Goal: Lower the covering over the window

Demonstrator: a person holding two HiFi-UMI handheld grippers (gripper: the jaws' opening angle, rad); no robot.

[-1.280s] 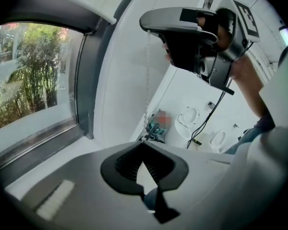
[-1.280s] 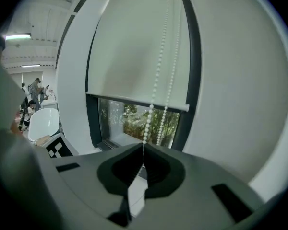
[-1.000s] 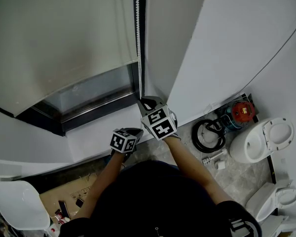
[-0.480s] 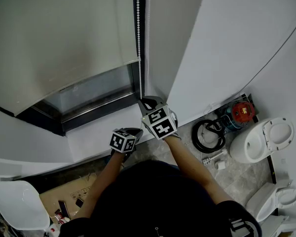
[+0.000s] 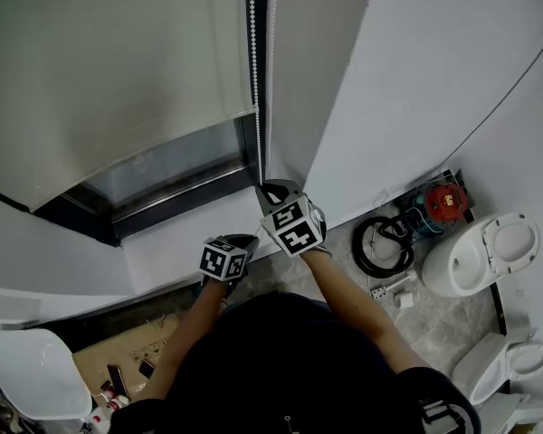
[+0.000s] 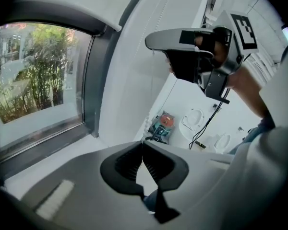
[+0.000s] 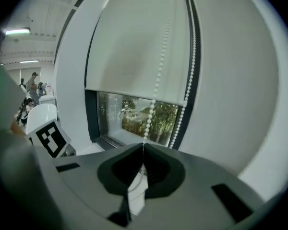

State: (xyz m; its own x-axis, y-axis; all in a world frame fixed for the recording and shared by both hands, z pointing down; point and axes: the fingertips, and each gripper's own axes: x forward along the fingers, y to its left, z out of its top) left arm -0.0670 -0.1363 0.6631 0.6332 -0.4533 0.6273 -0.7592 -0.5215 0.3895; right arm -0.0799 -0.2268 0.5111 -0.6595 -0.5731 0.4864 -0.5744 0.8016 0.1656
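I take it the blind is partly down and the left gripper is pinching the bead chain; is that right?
Not quite: the blind is partly down, but it is the right gripper pinching the bead chain, as the right gripper view shows.

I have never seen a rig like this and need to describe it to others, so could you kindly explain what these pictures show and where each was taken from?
There is no robot here. A person holds a hand-held gripper in each hand. The head view comes from a camera on the person's head that looks steeply down. The two gripper views come from cameras riding on the grippers, each looking along its own jaws.

The person faces a window with a roller blind drawn most of the way over it. The right gripper is shut on the blind's bead chain. The left gripper is shut too, with nothing between its jaws.

On the floor to the person's right are white toilets, a black coiled hose or cable and a red-topped device.
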